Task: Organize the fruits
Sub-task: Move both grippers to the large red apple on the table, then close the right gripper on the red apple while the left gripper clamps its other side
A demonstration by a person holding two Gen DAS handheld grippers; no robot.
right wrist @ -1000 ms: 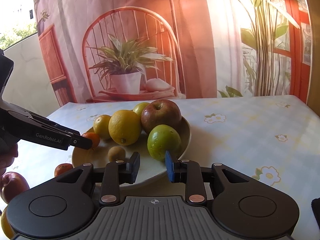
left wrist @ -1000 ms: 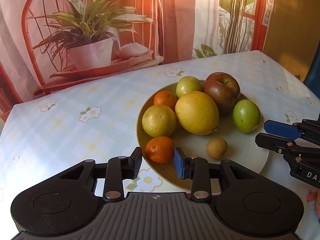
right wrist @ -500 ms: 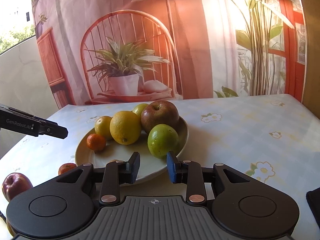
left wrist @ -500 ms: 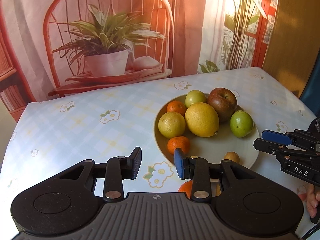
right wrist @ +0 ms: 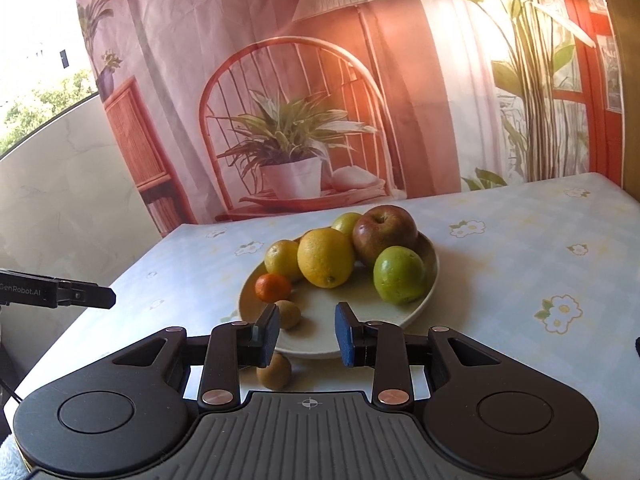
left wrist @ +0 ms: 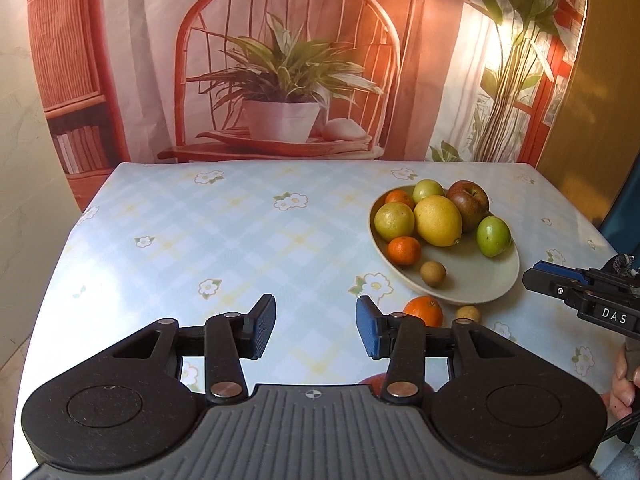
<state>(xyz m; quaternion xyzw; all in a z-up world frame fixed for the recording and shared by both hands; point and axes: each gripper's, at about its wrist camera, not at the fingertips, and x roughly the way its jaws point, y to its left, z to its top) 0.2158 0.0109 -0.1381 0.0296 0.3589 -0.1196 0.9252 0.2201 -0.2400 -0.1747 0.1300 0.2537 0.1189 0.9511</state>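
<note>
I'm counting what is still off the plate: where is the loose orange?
In the left wrist view the orange lies on the tablecloth just in front of the plate, left of a small brown fruit, behind the right-hand finger.

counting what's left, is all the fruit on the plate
No: an orange and a small brown fruit lie on the tablecloth beside the plate.

A plate is sitting on the table, toward its right side in the left wrist view. An apple is lying at the plate's back, with a lemon just in front of it. Two fruits are lying on the table just before the plate.
</note>
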